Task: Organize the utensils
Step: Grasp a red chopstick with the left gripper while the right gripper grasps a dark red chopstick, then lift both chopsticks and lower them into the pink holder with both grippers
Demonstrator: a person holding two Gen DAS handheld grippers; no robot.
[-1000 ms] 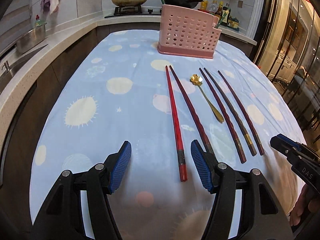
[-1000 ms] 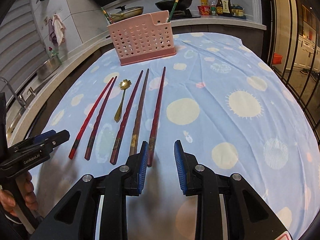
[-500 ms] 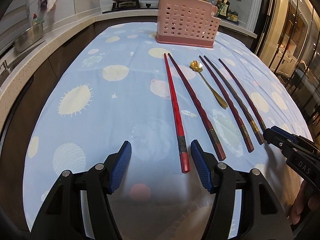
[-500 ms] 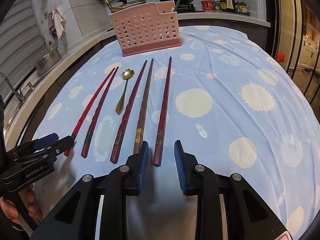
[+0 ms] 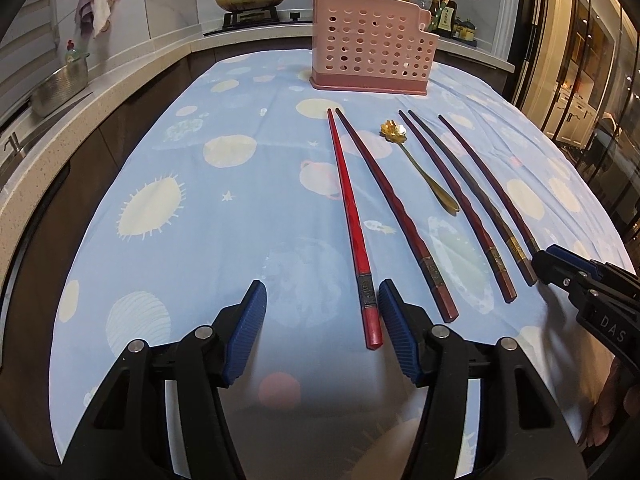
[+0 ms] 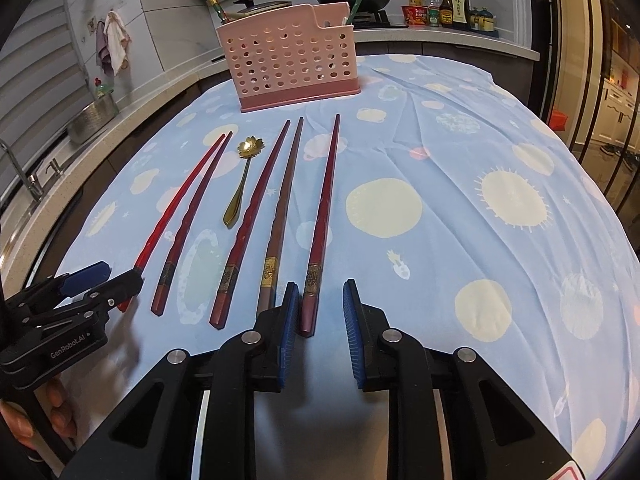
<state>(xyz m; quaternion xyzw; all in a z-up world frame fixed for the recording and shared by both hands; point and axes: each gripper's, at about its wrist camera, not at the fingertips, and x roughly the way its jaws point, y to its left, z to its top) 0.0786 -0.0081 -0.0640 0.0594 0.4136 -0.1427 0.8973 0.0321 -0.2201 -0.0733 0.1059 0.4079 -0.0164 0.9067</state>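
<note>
Blue-padded left gripper: fingers spread wide, low over the worktop; butt of the bright red chopstick lies between them, just beside the right pad, contact not determinable.
Right gripper: fingers parted more narrowly, straddling the butt of the rightmost dark red chopstick; not pinching it.
Cloth: blue, printed with pale suns and planets, covering the worktop.
Chopsticks: five in total, laid roughly parallel, tips pointing away.
Spoon: gold, flower-shaped bowl at the far end, lying between the second and third chopsticks.
Pink perforated holder: upright beyond the tips, well apart from both grippers.
</note>
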